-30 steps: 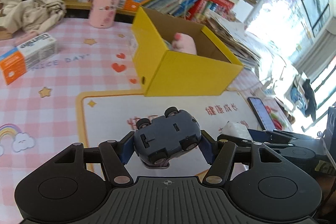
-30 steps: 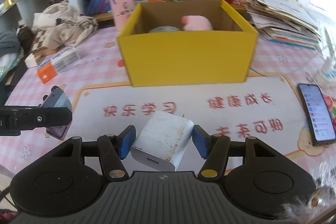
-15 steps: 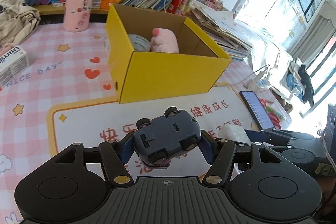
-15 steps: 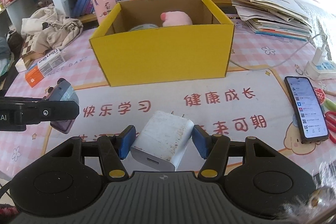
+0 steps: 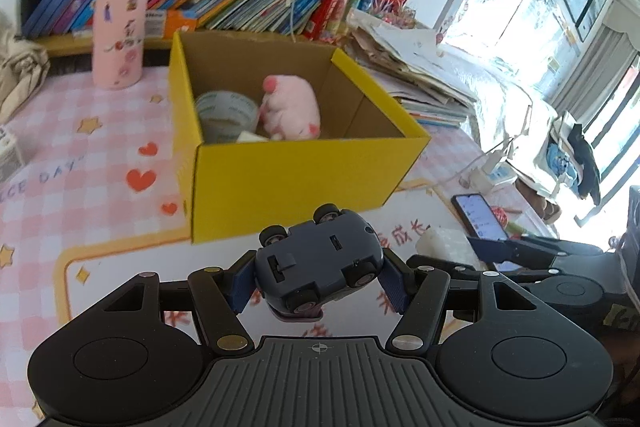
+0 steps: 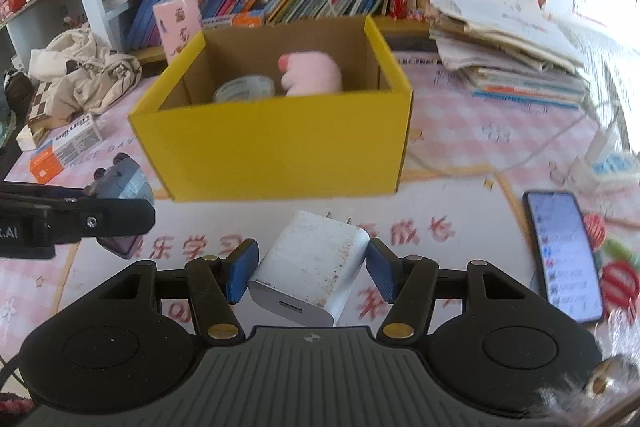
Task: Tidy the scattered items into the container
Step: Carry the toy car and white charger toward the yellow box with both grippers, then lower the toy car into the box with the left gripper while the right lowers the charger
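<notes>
Left wrist view shows the left gripper pinching an upside-down dark-blue toy car, short of the open yellow cardboard box, which already holds a pink plush toy and tape roll. Beside it, the right gripper clamps a white plug-in charger block; both, I judge, await dropping in.

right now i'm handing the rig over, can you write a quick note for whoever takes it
Left tongs: shut on the blue toy car, held upside down, wheels up, short of the yellow box.
Right tongs: shut on the white charger, prongs pointing toward the box, also short of it.
Done: the pink plush toy and the tape roll are in the box.
Left: carry both items over the near wall and release them inside. The phone lies on the mat to the right and an orange and white carton lies left of the box; whether they belong in the box is unclear.
</notes>
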Demonstrator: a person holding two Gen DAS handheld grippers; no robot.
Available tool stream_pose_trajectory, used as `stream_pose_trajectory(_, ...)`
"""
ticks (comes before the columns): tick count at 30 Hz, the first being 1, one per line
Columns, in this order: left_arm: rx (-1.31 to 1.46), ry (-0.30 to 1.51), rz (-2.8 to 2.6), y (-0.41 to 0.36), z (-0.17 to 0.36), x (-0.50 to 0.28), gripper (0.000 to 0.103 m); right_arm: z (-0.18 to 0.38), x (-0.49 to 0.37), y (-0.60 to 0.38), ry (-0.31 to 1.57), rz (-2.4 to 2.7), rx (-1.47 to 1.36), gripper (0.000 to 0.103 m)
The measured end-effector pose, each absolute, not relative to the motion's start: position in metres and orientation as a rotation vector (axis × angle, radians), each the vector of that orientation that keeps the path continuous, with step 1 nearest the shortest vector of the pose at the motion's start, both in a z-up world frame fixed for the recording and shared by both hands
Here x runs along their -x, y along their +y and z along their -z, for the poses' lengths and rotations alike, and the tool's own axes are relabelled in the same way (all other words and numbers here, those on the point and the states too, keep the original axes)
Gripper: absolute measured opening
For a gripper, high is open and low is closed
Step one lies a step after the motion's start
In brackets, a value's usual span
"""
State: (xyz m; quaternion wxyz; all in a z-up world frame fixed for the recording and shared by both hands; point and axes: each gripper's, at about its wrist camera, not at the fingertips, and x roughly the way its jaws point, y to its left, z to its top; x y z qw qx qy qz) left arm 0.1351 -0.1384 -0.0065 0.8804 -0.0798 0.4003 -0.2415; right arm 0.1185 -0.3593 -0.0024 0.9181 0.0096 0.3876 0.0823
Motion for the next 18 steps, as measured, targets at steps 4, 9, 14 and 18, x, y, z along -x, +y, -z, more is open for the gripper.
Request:
stream_pose_trajectory(4, 0.160, 0.805, 0.484, -0.147, 0.001, -0.146, 0.063, -0.006, -0.130, -0.370, 0.736, -0.187, 0.000, 0.057)
stream_pose_trajectory(9, 0.149, 0.757, 0.455, -0.158, -0.010, -0.159, 0.063, -0.018, -0.146, -0.384, 0.663, -0.218, 0.011, 0.057)
stream_pose_trajectory(14, 0.121, 0.719, 0.423, -0.170, -0.019, -0.174, 0.063, -0.029, -0.170, -0.389, 0.603, -0.274, 0.042, 0.057)
stream_pose_trajectory(18, 0.105, 0.695, 0.369, -0.175, -0.021, -0.188, 0.063, -0.034, -0.194, -0.386, 0.573, -0.337, 0.074, 0.057)
